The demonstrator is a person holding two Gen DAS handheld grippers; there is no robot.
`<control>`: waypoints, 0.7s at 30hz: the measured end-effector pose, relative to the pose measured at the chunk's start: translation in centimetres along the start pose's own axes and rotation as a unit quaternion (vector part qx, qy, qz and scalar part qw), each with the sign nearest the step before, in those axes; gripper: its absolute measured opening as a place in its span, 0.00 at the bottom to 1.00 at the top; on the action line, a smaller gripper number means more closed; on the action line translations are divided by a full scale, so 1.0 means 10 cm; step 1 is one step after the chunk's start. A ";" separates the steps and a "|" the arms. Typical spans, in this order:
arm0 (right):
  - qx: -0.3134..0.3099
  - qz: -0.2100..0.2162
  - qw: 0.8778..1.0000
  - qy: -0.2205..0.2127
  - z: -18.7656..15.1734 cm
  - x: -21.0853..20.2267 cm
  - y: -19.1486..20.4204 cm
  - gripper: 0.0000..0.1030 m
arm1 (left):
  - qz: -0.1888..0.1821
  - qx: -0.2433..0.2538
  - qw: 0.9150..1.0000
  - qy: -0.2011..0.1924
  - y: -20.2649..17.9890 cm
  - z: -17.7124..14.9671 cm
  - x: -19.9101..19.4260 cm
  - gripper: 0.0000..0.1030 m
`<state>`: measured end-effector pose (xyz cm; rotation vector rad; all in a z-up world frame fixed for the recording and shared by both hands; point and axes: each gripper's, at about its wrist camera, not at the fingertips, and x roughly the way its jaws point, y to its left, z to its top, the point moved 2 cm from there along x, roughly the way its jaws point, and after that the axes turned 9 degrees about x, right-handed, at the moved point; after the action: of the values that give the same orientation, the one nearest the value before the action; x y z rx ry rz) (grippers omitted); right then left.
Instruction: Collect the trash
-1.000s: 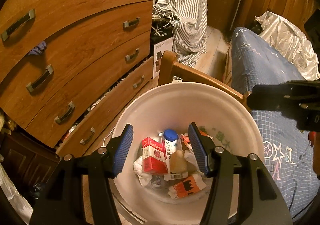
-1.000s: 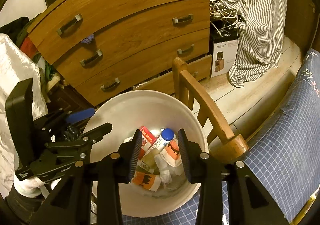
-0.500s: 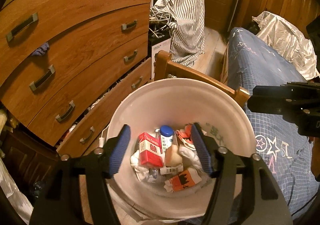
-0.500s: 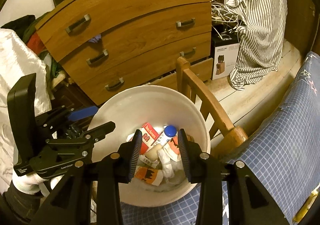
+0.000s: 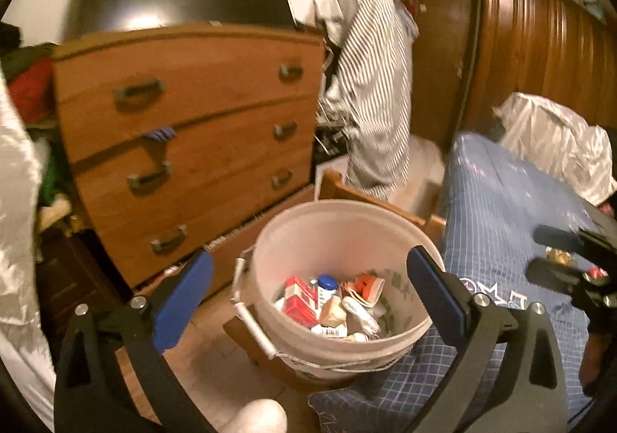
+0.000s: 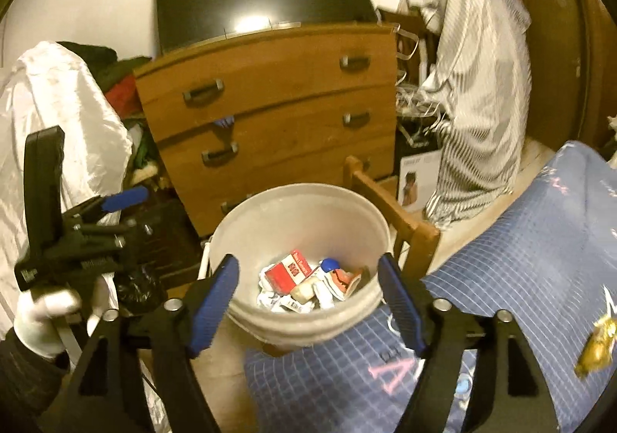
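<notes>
1. Beside the bed, in front of the wooden dresser (image 5: 185,132), stands the white bucket (image 5: 293,240) that takes the trash; it appears to rest on a wooden chair (image 6: 401,217), touching the blue checked bedspread (image 5: 501,240).
2. The bucket looks light and fairly stiff. Its thin handle (image 5: 250,317) hangs down the near left side and is the likely place to take hold if it has to be carried.
3. The left gripper (image 5: 308,294) hangs above the bucket's near rim with its blue pads (image 5: 181,294) spread wide and nothing between them. The right gripper (image 6: 308,298) is likewise wide apart and empty over the same rim.
4. Inside lie a red carton (image 5: 299,302), a small bottle with a blue cap (image 5: 327,283), an orange-printed paper cup (image 6: 345,280) and crumpled white paper (image 6: 270,290). All look light and crushable; the bottle is probably the slipperiest, so any of them is best pinched across a flat side.
5. Only the right wrist view shows a gold crumpled wrapper (image 6: 597,344) lying on the bedspread, well apart from the bucket. It is thin and soft, likely the next piece, and wants a pinch on a raised fold.
6. That view also shows the white-gloved hand (image 6: 42,317) holding the left gripper; the left view shows only the right gripper's dark side at its right edge.
</notes>
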<state>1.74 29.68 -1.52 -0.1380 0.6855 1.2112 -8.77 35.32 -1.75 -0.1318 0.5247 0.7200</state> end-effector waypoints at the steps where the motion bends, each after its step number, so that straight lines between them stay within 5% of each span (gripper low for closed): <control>1: 0.001 -0.001 1.000 -0.011 -0.05 -0.13 0.00 0.80 | 0.006 -0.004 1.000 -0.008 -0.01 -0.02 -0.10 0.94; 14: 0.013 -0.003 0.993 -0.114 -0.45 -1.31 0.17 0.89 | 0.022 0.008 0.998 -0.065 -0.31 -0.11 -0.91 0.94; 21: 0.018 0.000 0.993 -0.114 -0.53 -1.45 0.18 0.89 | 0.003 0.028 0.997 -0.070 -0.50 -0.12 -1.09 0.95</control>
<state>-4.68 16.20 2.77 0.0307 0.5072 1.1921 -12.81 24.74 2.36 -0.0272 0.4111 0.7149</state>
